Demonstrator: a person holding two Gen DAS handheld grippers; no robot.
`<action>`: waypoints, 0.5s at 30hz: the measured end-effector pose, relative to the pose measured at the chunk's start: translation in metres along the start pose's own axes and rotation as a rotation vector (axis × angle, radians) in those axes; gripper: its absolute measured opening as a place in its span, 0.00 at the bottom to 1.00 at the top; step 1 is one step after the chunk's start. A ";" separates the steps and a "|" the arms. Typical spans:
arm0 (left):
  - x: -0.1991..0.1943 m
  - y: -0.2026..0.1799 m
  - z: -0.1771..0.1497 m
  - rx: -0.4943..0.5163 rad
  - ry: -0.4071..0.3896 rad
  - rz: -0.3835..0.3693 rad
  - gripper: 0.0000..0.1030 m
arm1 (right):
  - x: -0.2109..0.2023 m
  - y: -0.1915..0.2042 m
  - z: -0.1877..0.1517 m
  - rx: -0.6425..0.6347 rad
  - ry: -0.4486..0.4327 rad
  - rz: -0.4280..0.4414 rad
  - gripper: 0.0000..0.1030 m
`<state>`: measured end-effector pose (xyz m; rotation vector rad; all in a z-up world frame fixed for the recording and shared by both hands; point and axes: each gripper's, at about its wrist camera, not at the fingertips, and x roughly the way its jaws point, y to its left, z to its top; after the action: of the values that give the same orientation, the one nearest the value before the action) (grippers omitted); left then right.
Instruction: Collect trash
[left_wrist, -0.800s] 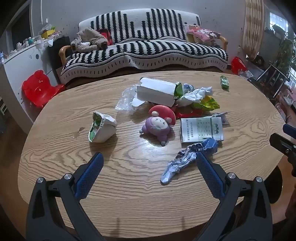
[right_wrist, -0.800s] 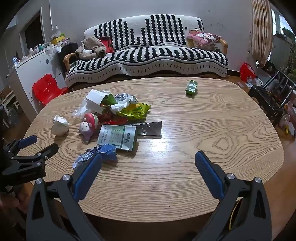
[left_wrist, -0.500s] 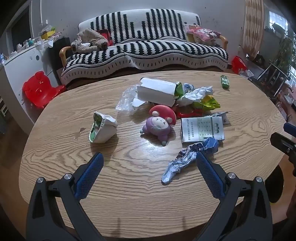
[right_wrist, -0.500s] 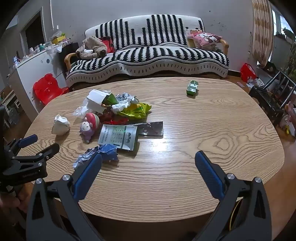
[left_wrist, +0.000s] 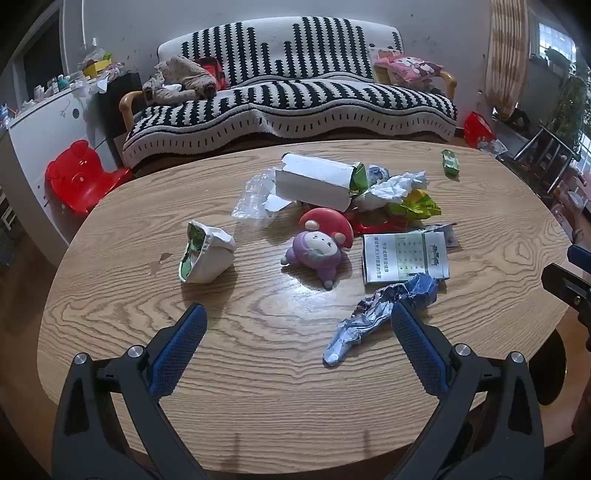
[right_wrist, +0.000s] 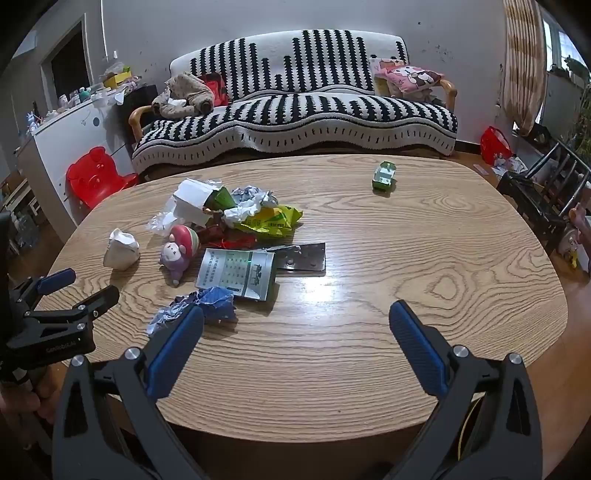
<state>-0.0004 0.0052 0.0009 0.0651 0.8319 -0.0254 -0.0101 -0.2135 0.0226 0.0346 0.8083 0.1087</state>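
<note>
Blue fingers (left_wrist: 184, 343) of the left gripper (left_wrist: 295, 332) are spread wide apart, with nothing between them. It points down at a slant over the near edge of the wooden surface (left_wrist: 258, 387). The right gripper (right_wrist: 295, 332) is tilted down the same way, and its fingers (right_wrist: 417, 343) are spread wide too and hold nothing. Both hover above the surface and touch no trash.

In the right view, the left gripper shows at the left edge, with a bit of the person's hand (right_wrist: 22, 398) under it.

The trash lies in a bunch near the middle of the surface. A crumpled blue and silver wrapper (left_wrist: 384, 310) is nearest, just past the left gripper's right finger. Behind it is a flat printed box (left_wrist: 404, 256). A torn white box (left_wrist: 314, 181), white crumpled paper (left_wrist: 395, 186) and a yellow-green bag (left_wrist: 417, 205) sit farther back. A squashed white cup (left_wrist: 207, 256) lies off to the left. A small green box (right_wrist: 384, 175) sits alone, far back. A purple toy with a red cap (left_wrist: 317, 249) lies among the trash.
</note>
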 end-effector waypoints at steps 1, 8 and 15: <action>0.000 0.001 0.000 0.000 0.001 -0.001 0.94 | 0.000 0.000 0.000 0.001 0.001 0.000 0.95; 0.000 -0.001 0.000 -0.001 0.001 0.001 0.94 | 0.000 0.000 0.000 0.000 0.002 0.002 0.95; 0.001 -0.001 0.000 -0.001 0.000 0.002 0.94 | 0.000 -0.001 0.000 0.000 -0.001 0.002 0.95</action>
<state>0.0001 0.0043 -0.0003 0.0649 0.8321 -0.0231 -0.0096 -0.2142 0.0228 0.0349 0.8072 0.1105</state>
